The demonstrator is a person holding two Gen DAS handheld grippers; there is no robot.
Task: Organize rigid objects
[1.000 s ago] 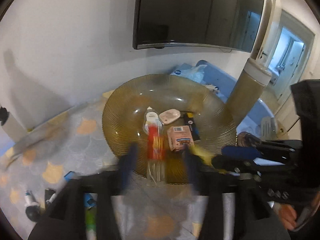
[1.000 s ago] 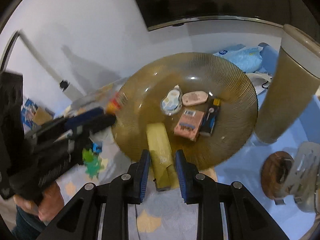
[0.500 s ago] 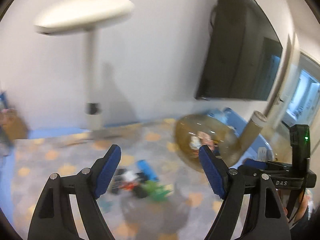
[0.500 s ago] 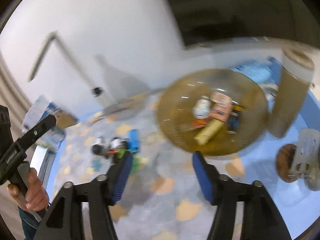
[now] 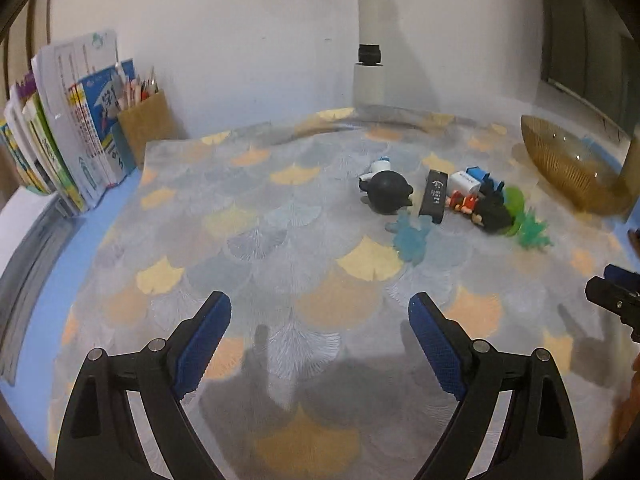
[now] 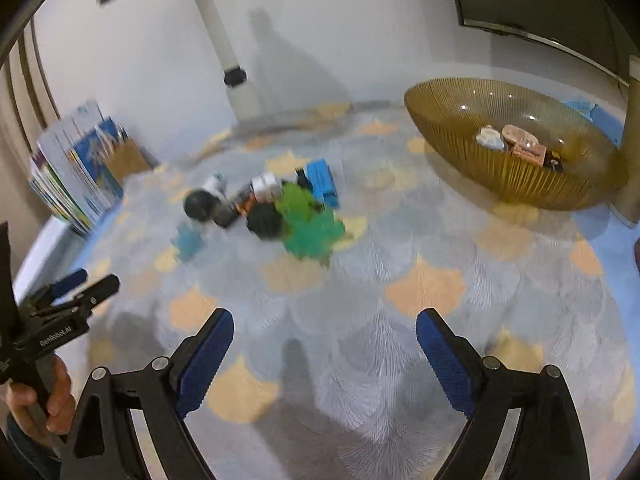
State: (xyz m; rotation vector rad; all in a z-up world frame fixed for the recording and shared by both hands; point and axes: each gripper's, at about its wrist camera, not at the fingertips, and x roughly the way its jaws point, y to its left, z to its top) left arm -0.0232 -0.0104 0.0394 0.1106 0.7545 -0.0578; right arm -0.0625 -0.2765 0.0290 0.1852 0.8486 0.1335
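Both the left tongs [image 5: 320, 320] and right tongs [image 6: 325, 334] have just been opening and now gape wide, empty, above the patterned surface [image 5: 280, 240]. The toy pile [image 5: 452, 200] lies ahead, apart from both; the amber bowl [image 6: 500, 176] holds several small items.

Only one clearly readable text — "GenRobot.AI", white print on the black body of the left gripper [image 6: 66, 294], seen at the far left of the right wrist view, left of the right gripper's own fingers.

Black box [image 5: 434, 196] ahead and right of the left gripper carries white print — too small to read. Same for the white box [image 5: 464, 183] just beyond it. Book covers [image 5: 86, 136] far ahead-left show printed characters, not legible. Bowl contents [image 6: 528, 150] ahead-right of the right gripper: labels blurred.
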